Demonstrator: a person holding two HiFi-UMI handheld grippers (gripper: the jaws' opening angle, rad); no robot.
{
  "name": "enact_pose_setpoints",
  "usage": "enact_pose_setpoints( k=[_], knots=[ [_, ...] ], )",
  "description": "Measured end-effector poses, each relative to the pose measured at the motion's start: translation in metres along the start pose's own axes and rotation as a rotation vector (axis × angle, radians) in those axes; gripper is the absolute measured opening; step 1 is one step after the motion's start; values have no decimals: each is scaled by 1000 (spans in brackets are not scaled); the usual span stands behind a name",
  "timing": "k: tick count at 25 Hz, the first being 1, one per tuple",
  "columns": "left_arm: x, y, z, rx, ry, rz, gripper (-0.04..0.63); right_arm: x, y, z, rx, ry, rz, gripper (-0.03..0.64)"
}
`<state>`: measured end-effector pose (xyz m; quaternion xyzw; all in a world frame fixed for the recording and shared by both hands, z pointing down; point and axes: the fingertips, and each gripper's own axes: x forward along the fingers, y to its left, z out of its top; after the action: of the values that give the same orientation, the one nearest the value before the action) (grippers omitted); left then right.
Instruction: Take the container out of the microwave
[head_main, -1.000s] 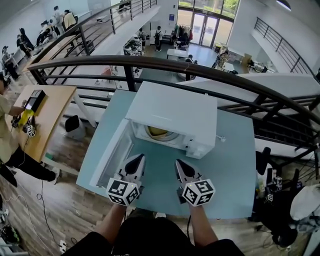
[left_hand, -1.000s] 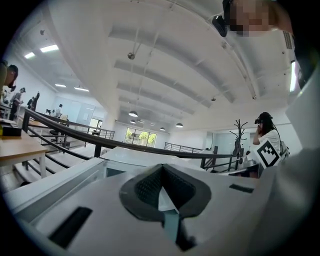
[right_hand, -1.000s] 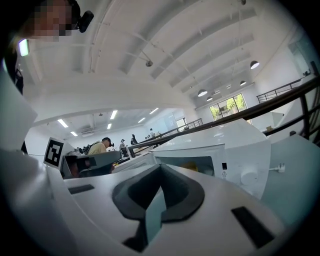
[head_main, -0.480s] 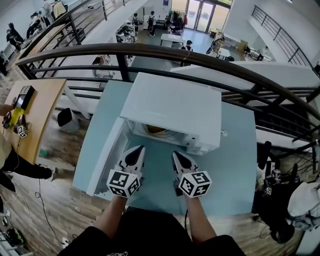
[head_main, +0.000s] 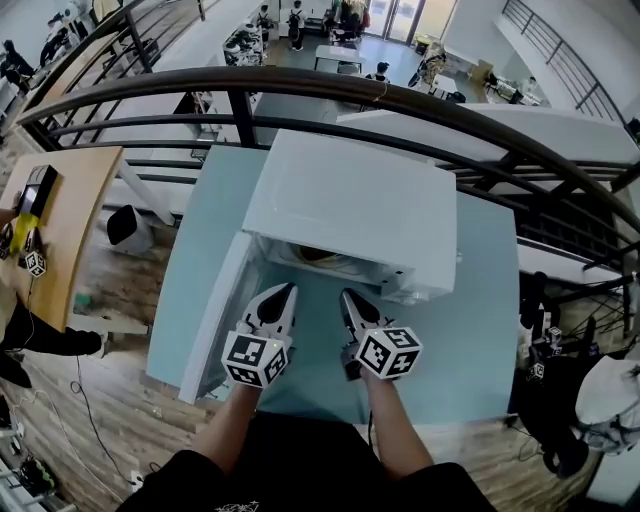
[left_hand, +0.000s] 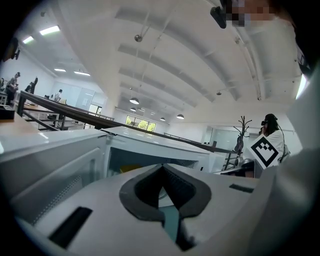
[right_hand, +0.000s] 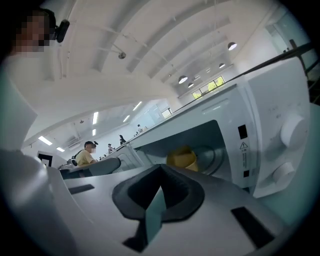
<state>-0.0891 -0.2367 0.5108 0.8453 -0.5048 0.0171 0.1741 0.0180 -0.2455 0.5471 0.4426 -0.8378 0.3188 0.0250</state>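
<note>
The white microwave (head_main: 350, 205) stands on a pale blue table (head_main: 470, 330) with its door (head_main: 212, 318) swung open to the left. The yellow container (right_hand: 183, 158) sits on the turntable inside; in the left gripper view only a sliver of the container (left_hand: 131, 168) shows. From the head view just the turntable rim (head_main: 322, 256) is visible. My left gripper (head_main: 287, 290) (left_hand: 161, 167) and right gripper (head_main: 346, 294) (right_hand: 160, 168) hover side by side just in front of the opening, both shut with nothing between their jaws and short of the container.
A dark metal railing (head_main: 420, 100) curves behind the table, with an open drop to a lower floor beyond it. A wooden table (head_main: 70, 215) stands at the left. Dark equipment (head_main: 560, 400) sits beside the table's right edge.
Both grippers have moved forward and down toward the microwave opening. Their tips now lie close to its front edge. The jaws have stayed shut.
</note>
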Motion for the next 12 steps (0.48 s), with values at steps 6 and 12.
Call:
enact_pose_setpoints(
  k=[6,12],
  knots=[
    [12,13,-9,-7,14,-3,7,21,-8,-5,89,-11,-20,6],
    [26,22,-22,-22,32,-6,7,39,-23,-14,190,-27,-48,6]
  ],
)
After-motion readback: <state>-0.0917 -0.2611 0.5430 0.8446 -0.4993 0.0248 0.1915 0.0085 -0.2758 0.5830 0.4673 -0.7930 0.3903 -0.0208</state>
